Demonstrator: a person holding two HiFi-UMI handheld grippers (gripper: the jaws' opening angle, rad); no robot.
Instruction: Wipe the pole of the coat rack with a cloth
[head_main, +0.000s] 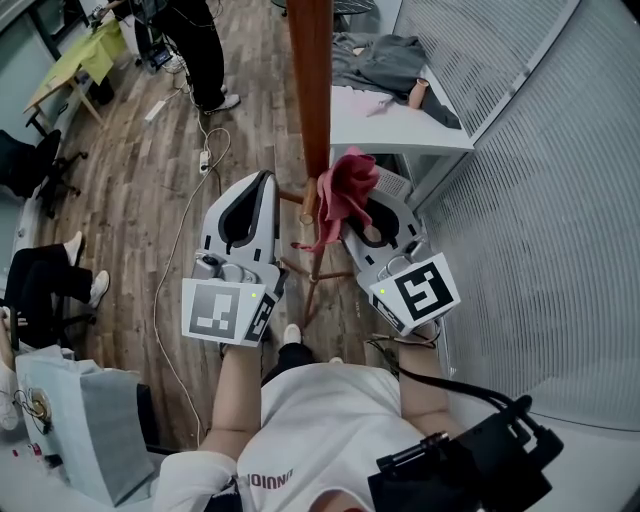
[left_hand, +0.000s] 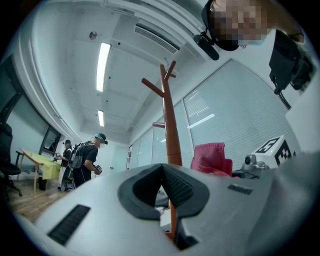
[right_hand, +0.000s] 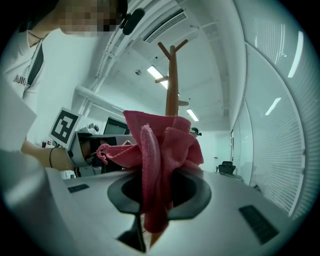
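Note:
The brown wooden coat rack pole (head_main: 311, 80) rises up the middle of the head view, with short pegs near its base. My right gripper (head_main: 352, 205) is shut on a bunched pink cloth (head_main: 343, 190) that rests against the pole's right side. The right gripper view shows the cloth (right_hand: 156, 160) pinched between the jaws with the pole (right_hand: 172, 85) straight behind it. My left gripper (head_main: 266, 182) is shut and holds nothing, just left of the pole. Its own view has the pole (left_hand: 171, 130) past the jaws and the cloth (left_hand: 210, 157) to the right.
A white table (head_main: 400, 115) with grey clothing stands right of the pole, beside a slatted glass wall. Cables and a power strip (head_main: 203, 158) lie on the wooden floor at left. People stand and sit at the left and far side.

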